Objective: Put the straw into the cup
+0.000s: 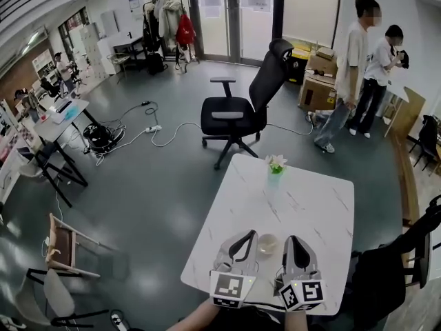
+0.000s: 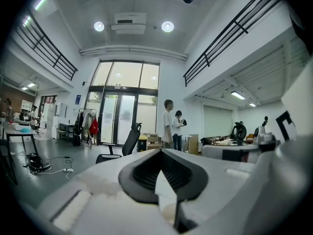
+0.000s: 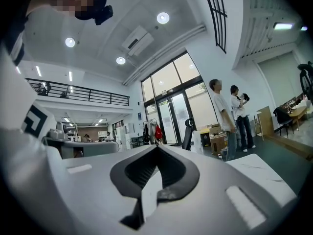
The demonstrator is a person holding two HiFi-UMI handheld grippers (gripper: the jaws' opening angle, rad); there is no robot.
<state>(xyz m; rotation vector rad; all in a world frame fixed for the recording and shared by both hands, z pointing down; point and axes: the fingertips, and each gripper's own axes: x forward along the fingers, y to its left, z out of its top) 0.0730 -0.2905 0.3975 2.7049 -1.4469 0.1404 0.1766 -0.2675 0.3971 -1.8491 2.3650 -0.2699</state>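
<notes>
A small clear cup (image 1: 267,243) stands on the white marble table (image 1: 310,212) near its front edge. My left gripper (image 1: 249,235) is just left of the cup and my right gripper (image 1: 290,241) just right of it, both held above the table and pointing away from me. In the left gripper view the jaw tips of the left gripper (image 2: 160,150) meet, with nothing seen between them. The right gripper (image 3: 157,146) is shut too, with nothing in its jaws. I see no straw in any view.
A little vase with a flower (image 1: 276,165) stands at the table's far edge. A black office chair (image 1: 234,112) is beyond it, and two people (image 1: 358,67) stand by cardboard boxes at the back right. A dark chair (image 1: 393,274) crowds the table's right side.
</notes>
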